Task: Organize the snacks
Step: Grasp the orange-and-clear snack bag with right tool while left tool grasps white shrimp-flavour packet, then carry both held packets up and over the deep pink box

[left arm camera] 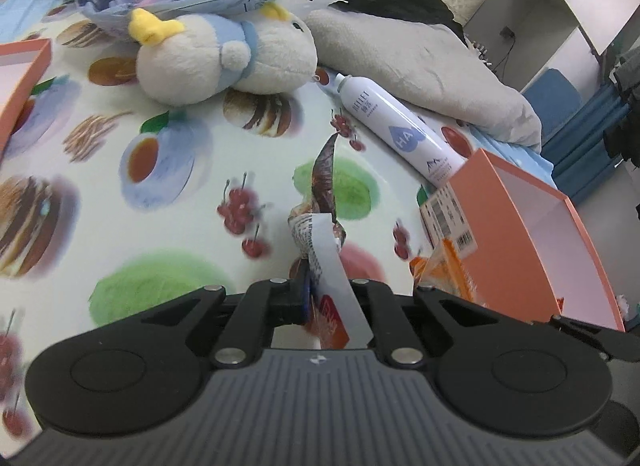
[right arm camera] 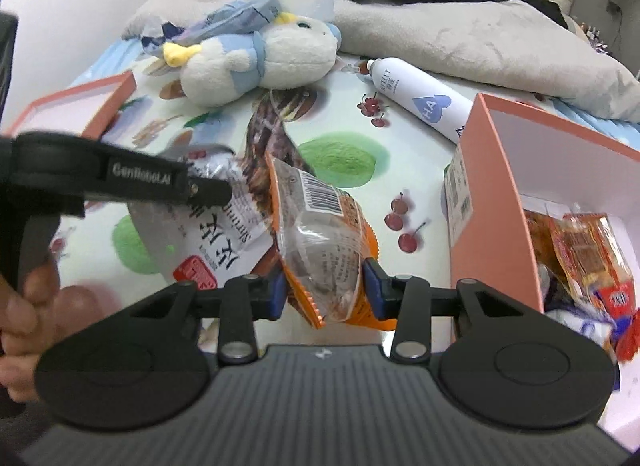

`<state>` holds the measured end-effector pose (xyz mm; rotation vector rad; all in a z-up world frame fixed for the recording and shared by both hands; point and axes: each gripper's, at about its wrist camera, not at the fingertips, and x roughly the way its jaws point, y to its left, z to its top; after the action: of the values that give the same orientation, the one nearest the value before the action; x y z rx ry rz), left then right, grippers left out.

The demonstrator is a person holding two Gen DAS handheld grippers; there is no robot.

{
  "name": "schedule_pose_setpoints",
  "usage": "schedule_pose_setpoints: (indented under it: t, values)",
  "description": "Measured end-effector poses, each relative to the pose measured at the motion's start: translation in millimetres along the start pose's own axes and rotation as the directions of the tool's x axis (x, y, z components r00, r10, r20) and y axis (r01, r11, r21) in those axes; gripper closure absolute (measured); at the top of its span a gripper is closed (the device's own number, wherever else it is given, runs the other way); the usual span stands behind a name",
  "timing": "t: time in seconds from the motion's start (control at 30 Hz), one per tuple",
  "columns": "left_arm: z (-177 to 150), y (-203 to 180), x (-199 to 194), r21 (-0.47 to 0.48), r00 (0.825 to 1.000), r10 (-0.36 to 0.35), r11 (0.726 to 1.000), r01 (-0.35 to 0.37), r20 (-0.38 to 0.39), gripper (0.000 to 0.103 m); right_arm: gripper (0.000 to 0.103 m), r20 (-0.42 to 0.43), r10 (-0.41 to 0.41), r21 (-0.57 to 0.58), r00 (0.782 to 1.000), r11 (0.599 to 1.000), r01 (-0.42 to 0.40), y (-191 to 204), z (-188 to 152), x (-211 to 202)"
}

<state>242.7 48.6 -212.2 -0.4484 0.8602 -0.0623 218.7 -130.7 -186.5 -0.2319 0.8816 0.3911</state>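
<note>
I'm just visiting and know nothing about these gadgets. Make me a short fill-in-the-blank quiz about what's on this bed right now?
1. The right gripper is shut on a snack packet with clear film and ____ edges.
2. The left gripper pinches a white snack packet, so each gripper holds ____ packet.
3. The white spray can lies between the plush toy and the ____ box.
4. That box already holds several ____.

Missing words: orange; one; orange; snacks

Left gripper (left arm camera: 320, 298) pinches what seems a snack packet (left arm camera: 326, 234)
</note>
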Motion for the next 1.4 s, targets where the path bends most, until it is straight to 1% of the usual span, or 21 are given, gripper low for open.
schedule_pose_setpoints:
  t: [0.17, 0.23, 0.27, 0.33, 0.53, 0.6, 0.8, 1.03, 1.3, 1.4]
  values:
    - [-28.0, -2.7, -25.7, 0.007, 1.0, 0.012, 1.0, -0.012, -0.01, 0.094, 0.061, 0.011, 0.023, 0.019, 1.0, 1.0, -0.023, 5.1, -17.0, -20.0]
    - [-38.2, -2.7, -34.1, -0.002, 1.0, 0.01, 1.0, -0.01, -0.016, 0.094, 0.061, 0.014, 0.043, 0.043, 0.999, 0.998, -0.044, 5.2, -25.7, -27.6]
    - [-43.3, -2.4, -39.2, -0.005, 1.0, 0.002, 1.0, -0.002, -0.009, 0.094, 0.061, 0.016, 0.053, 0.052, 0.998, 0.997, -0.054, 6.0, -30.5, -31.8]
    - [-51.7, -2.2, -48.8, -0.009, 1.0, 0.009, 1.0, -0.009, 0.014, 0.094, 0.061, 0.012, 0.05, 0.05, 0.999, 0.997, -0.05, 8.7, -38.5, -37.3]
    - [-65.5, -5.2, -68.2, -0.014, 1.0, -0.006, 1.0, 0.007, 0.008, 0.094, 0.062, 0.014, 0.053, 0.067, 0.998, 0.996, -0.054, 10.6, -55.1, -52.0]
    - [-66.4, -5.1, -73.4, -0.03, 1.0, -0.022, 0.999, 0.022, 0.011, 0.094, 0.064, 0.022, 0.049, 0.074, 0.999, 0.996, -0.051, 9.5, -58.4, -56.0]
    - [-60.0, -14.8, -84.6, -0.018, 0.999, -0.039, 0.999, 0.04, 0.03, 0.095, 0.066, 0.057, 0.033, 0.085, 0.998, 0.996, -0.038, 5.1, -56.9, -67.5]
    - [-46.9, -38.1, -99.2, 0.033, 0.995, -0.081, 0.996, 0.079, 0.057, 0.095, 0.067, 0.112, 0.023, 0.124, 0.993, 0.992, -0.037, -8.5, -45.6, -89.6]
    - [-21.9, -63.6, -115.4, 0.055, 0.988, -0.13, 0.991, 0.126, 0.079, 0.095, 0.067, 0.19, 0.014, 0.172, 0.982, 0.984, -0.048, -30.8, -22.5, -122.5]
    - [-8.8, -77.4, -120.6, 0.087, 0.983, -0.161, 0.984, 0.153, 0.087, 0.095, 0.067, 0.225, 0.003, 0.19, 0.974, 0.981, -0.047, -42.1, -11.7, -137.8]
